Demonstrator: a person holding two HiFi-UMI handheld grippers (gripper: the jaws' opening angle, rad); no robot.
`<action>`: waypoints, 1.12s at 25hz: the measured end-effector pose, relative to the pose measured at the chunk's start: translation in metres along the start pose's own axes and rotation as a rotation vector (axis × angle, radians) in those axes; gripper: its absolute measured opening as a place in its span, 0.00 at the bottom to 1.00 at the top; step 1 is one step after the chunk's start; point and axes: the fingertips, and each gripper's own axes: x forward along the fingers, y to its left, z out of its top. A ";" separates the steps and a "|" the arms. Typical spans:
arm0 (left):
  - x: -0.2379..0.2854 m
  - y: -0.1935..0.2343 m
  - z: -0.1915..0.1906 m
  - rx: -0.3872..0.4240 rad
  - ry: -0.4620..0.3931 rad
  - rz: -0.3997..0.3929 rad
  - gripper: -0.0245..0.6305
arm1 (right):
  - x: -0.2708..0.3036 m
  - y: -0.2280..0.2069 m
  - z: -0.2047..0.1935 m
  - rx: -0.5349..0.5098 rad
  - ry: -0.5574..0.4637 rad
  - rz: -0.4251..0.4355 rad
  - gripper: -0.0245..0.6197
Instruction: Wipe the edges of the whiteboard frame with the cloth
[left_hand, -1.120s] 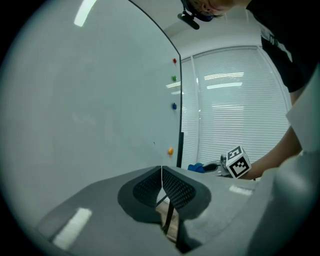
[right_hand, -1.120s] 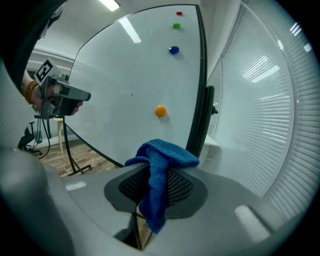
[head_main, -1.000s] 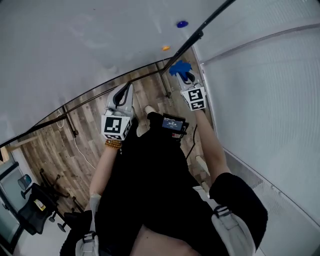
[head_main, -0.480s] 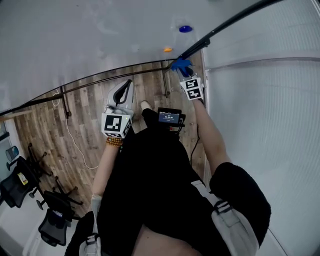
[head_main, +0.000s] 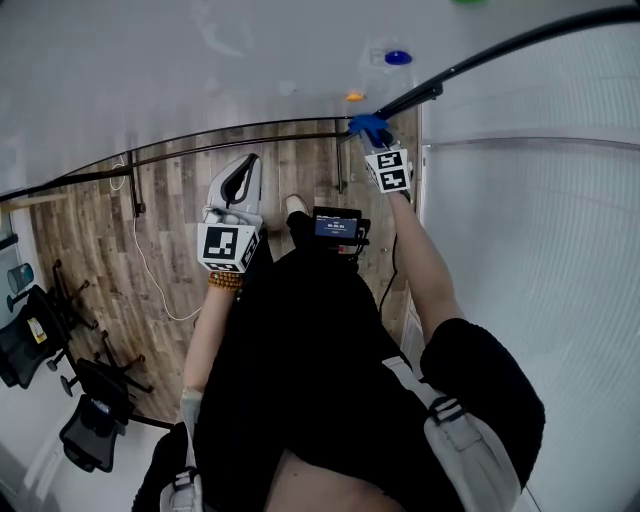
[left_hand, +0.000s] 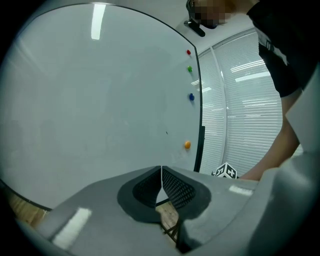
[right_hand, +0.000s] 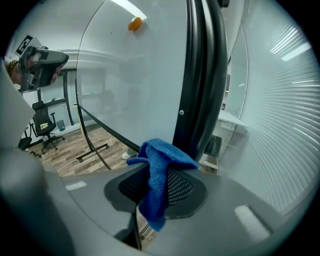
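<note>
The whiteboard (head_main: 180, 70) fills the top of the head view, bounded by its thin black frame (head_main: 500, 45) along the right side and bottom. A blue cloth (head_main: 367, 127) (right_hand: 159, 172) is pinched in my right gripper (head_main: 372, 140) (right_hand: 156, 187), pressed against the frame's lower right corner (right_hand: 200, 95). My left gripper (head_main: 240, 190) (left_hand: 161, 192) hangs shut and empty below the board's bottom edge, left of the right one. In the left gripper view the board (left_hand: 100, 100) and its right frame edge (left_hand: 199, 145) lie ahead.
Coloured magnets (head_main: 398, 58) (left_hand: 187, 144) sit near the board's right edge. The board's stand legs (head_main: 340, 165) rest on a wooden floor (head_main: 150, 250). Office chairs (head_main: 40, 350) stand far left. A glass wall with blinds (head_main: 540, 260) runs close on the right. A small screen (head_main: 335, 225) hangs at the person's waist.
The right gripper with the cloth has slid along the frame's lower right corner, and the view has swung. The left gripper stays shut, roughly level.
</note>
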 end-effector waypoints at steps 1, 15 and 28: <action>-0.001 0.002 0.000 -0.003 0.000 0.004 0.04 | 0.001 0.001 0.001 -0.008 0.002 0.006 0.21; -0.008 0.005 -0.002 -0.019 -0.014 0.021 0.04 | 0.006 0.005 0.000 -0.026 0.037 0.029 0.21; -0.012 0.007 -0.006 -0.032 -0.008 0.021 0.04 | 0.006 0.014 0.005 -0.026 0.060 0.053 0.21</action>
